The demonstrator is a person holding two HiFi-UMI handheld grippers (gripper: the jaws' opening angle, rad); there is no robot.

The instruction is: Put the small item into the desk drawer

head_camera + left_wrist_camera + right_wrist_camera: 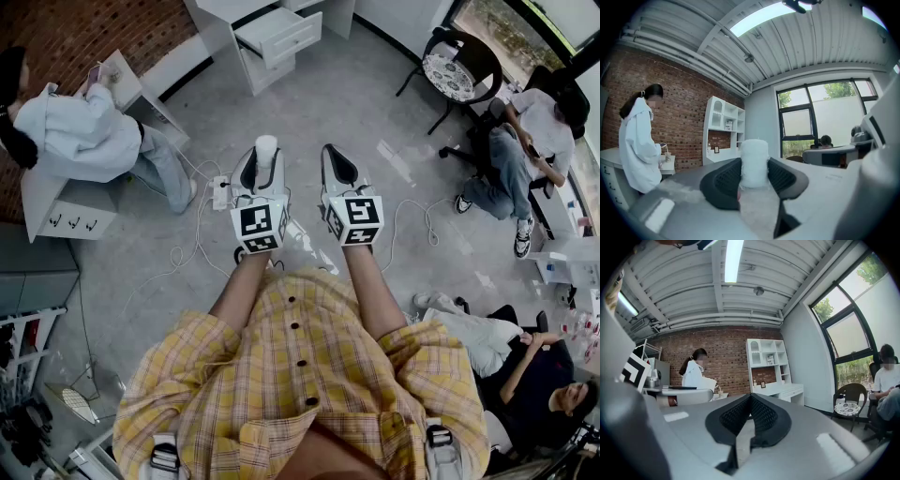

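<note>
A small white foam-like roll (266, 150) stands upright between the jaws of my left gripper (259, 174), which is shut on it. In the left gripper view the roll (754, 161) fills the gap of the left gripper (754, 174), with both black pads touching its sides. My right gripper (338, 169) is held level beside the left one. Its jaws meet with nothing between them, as the right gripper view shows (750, 399). The white desk (225, 11) stands well ahead across the floor, with a drawer (279, 33) pulled open. It also shows in the right gripper view (785, 390).
A person in a white coat (80, 131) stands at a counter on the left. A power strip with cables (220, 192) lies on the floor just ahead. On the right are a round chair (455, 70) and seated people (520, 141). A white shelf unit (723, 129) stands against the brick wall.
</note>
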